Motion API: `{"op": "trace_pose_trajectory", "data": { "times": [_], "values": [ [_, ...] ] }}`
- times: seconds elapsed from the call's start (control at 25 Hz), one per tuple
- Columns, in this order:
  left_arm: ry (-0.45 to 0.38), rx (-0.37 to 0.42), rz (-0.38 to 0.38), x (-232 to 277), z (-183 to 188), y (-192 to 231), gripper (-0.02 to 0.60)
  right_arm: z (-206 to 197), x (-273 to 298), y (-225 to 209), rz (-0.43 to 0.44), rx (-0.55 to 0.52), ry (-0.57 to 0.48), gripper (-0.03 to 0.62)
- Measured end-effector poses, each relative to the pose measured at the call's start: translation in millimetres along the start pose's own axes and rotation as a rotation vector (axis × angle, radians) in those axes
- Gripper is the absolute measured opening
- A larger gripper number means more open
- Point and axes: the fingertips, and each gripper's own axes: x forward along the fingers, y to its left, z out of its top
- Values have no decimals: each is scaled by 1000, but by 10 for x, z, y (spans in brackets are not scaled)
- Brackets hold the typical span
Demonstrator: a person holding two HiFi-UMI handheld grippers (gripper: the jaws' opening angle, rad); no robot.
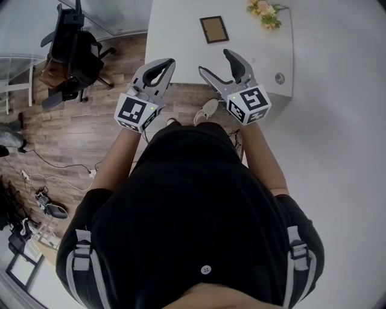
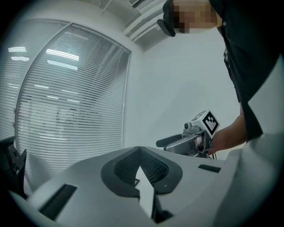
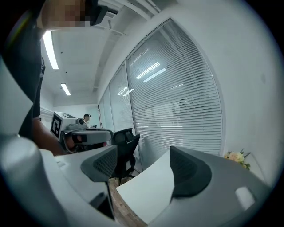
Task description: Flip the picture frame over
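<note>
The picture frame (image 1: 213, 29), dark brown with a tan panel, lies flat on the white table (image 1: 175, 30), far from both grippers. I hold both grippers in the air in front of the table's near edge. My left gripper (image 1: 170, 62) (image 2: 140, 150) is shut with its tips touching and nothing between them. To its right, my right gripper (image 1: 217, 64) (image 3: 144, 166) is open and empty, pointing toward the table (image 3: 146, 186). Neither gripper view shows the frame.
A small bunch of flowers (image 1: 265, 13) (image 3: 235, 156) lies at the table's far right, and a round grommet (image 1: 279, 78) sits near its right front corner. A black office chair (image 1: 75, 48) (image 3: 126, 146) stands on the wooden floor to the left. Cables (image 1: 48, 205) trail on the floor.
</note>
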Motion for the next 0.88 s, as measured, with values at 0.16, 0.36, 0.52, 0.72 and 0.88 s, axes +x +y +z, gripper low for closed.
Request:
{"op": "trace_pose_trajectory", "data": {
  "times": [0.16,0.36,0.52,0.72,0.88],
  "values": [
    [8,5,2,459,80,10,5,16,50,-401,22,7,11,371],
    [21,14,19,941,121,-22,5,7,46,-869,40,16,19,371],
    [31,18,40,1206,170,-22,5,-12,37,-1150,53,26,29,371],
    [53,26,65,1427,130,44,5,-159,103,-1419,60,38,59,371],
    [60,34,62,1552,93,152,5,-272,227,-1587,44,62,81,371]
  ]
}}
